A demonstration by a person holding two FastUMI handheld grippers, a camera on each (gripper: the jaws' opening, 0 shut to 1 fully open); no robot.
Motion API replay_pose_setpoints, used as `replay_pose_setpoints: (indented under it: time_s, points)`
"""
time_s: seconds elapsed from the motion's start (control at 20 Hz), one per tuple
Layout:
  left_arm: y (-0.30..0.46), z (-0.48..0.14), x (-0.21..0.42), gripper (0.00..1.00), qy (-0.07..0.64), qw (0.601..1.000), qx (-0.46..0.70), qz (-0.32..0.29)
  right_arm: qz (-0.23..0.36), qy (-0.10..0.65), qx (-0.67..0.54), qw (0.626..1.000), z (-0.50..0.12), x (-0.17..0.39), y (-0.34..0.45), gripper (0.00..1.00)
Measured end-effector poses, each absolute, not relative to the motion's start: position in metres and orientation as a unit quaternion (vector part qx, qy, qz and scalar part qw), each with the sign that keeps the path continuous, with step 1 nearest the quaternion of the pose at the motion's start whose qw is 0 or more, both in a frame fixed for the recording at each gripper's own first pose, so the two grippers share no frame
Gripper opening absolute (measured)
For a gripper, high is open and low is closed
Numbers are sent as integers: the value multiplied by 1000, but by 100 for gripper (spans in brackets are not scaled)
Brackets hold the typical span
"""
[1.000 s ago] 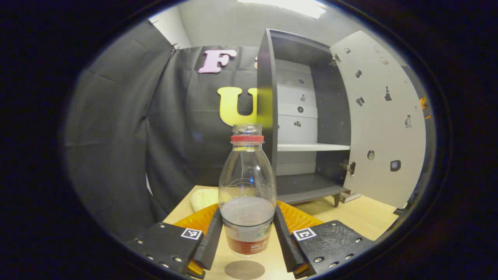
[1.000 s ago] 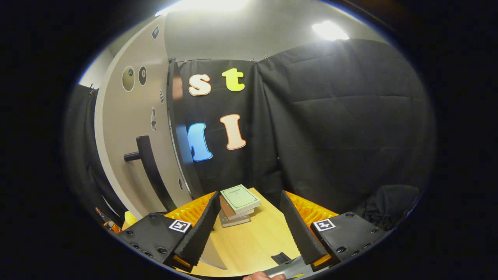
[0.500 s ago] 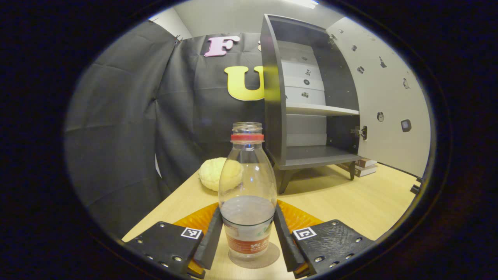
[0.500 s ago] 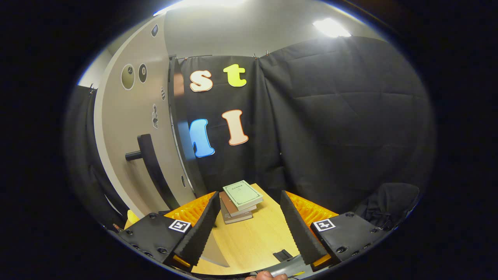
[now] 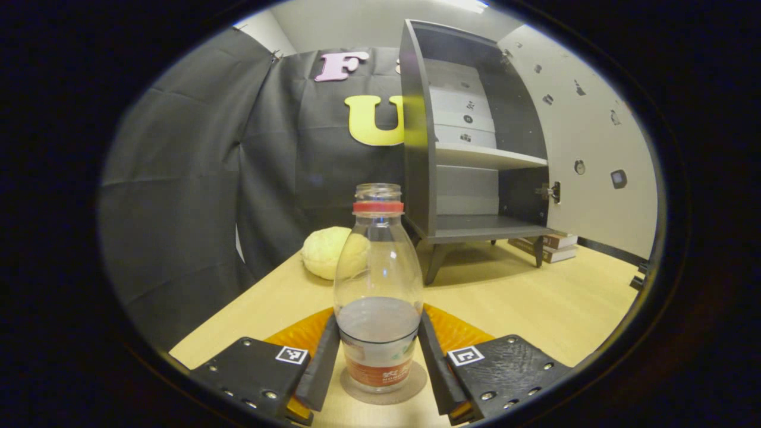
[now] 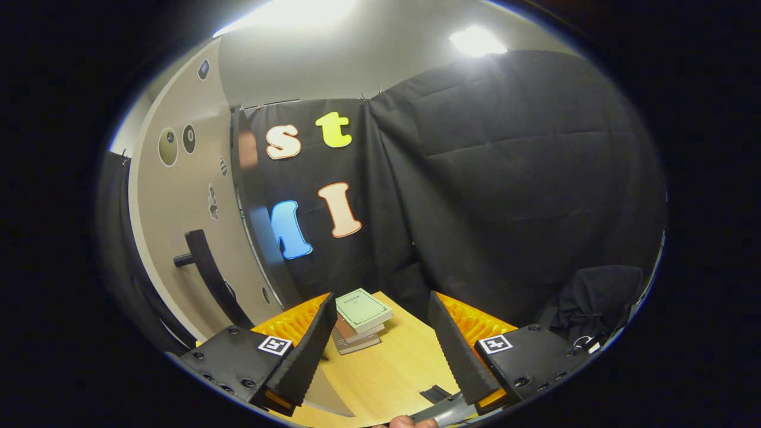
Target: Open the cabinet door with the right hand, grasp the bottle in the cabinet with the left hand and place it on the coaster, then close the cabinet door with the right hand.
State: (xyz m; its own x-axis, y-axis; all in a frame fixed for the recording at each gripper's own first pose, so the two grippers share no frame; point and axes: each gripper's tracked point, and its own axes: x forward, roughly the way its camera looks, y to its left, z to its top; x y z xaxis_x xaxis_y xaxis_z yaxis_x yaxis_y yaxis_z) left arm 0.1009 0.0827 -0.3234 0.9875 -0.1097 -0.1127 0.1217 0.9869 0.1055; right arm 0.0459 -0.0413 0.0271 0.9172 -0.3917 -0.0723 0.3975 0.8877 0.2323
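Note:
In the left gripper view a clear bottle (image 5: 378, 285) with a red neck ring and no cap stands upright on a round grey coaster (image 5: 383, 389). My left gripper (image 5: 378, 362) is shut on its lower body, one finger on each side. Behind it the dark cabinet (image 5: 469, 148) stands with its pale door (image 5: 588, 154) swung wide to the right. In the right gripper view my right gripper (image 6: 380, 348) is open with nothing between its fingers. The door's outer face (image 6: 178, 238) and its black handle (image 6: 205, 270) lie to its left.
A pale yellow round bun (image 5: 326, 252) lies on the wooden table (image 5: 535, 303) left of the cabinet. Stacked books (image 6: 359, 318) sit at the table's far edge, also seen under the cabinet's right side as books (image 5: 550, 246). A small black item (image 6: 436, 393) lies near the right gripper.
The left gripper has lowered the bottle from above the coaster down onto it. The right gripper has shifted slightly, so the door and handle sit farther left.

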Motion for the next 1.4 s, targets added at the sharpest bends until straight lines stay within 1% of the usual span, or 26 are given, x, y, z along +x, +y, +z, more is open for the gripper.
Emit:
replay_pose_setpoints:
  time_s: [0.15,0.25,0.35,0.45,0.5,0.6,0.7,0.8,0.85,0.9,1.05,1.1,1.25,1.3,1.35,1.4]
  points:
    - [83,-327,97,71,58,995,61,-56,-204,15,135,970,22,51,-38,98]
    - [82,-325,100,76,59,995,64,-56,-204,22,131,970,18,56,-39,98]
    - [82,-327,102,73,68,994,66,-50,-203,22,121,971,19,59,-38,98]
    - [83,-327,102,75,73,994,76,-43,-201,22,113,973,18,63,-36,98]
    - [85,-325,100,71,70,993,85,-36,-200,23,108,974,17,65,-37,98]
    - [85,-325,102,72,74,993,85,-34,-201,27,100,974,13,67,-37,98]
    - [81,-324,104,83,78,994,65,-40,-201,32,97,974,7,66,-37,98]
    - [84,-318,110,83,72,995,63,-34,-201,38,97,974,1,68,-37,98]
    - [84,-319,109,80,72,995,65,-33,-201,41,96,974,0,68,-37,98]
    - [84,-318,106,83,72,995,66,-32,-201,43,95,974,-3,68,-38,98]
    - [86,-311,101,83,68,995,59,-30,-198,50,92,975,-8,71,-35,98]
    - [86,-309,101,80,67,996,55,-28,-197,51,89,975,-10,71,-34,98]
    - [89,-299,100,80,61,997,46,-22,-195,59,74,976,-17,71,-33,98]
    - [89,-293,100,86,57,997,42,-22,-195,62,68,977,-19,72,-32,98]
    - [89,-285,100,80,52,998,38,-24,-194,64,65,977,-21,72,-32,98]
    - [87,-278,100,83,47,998,36,-26,-193,67,64,977,-24,73,-30,98]
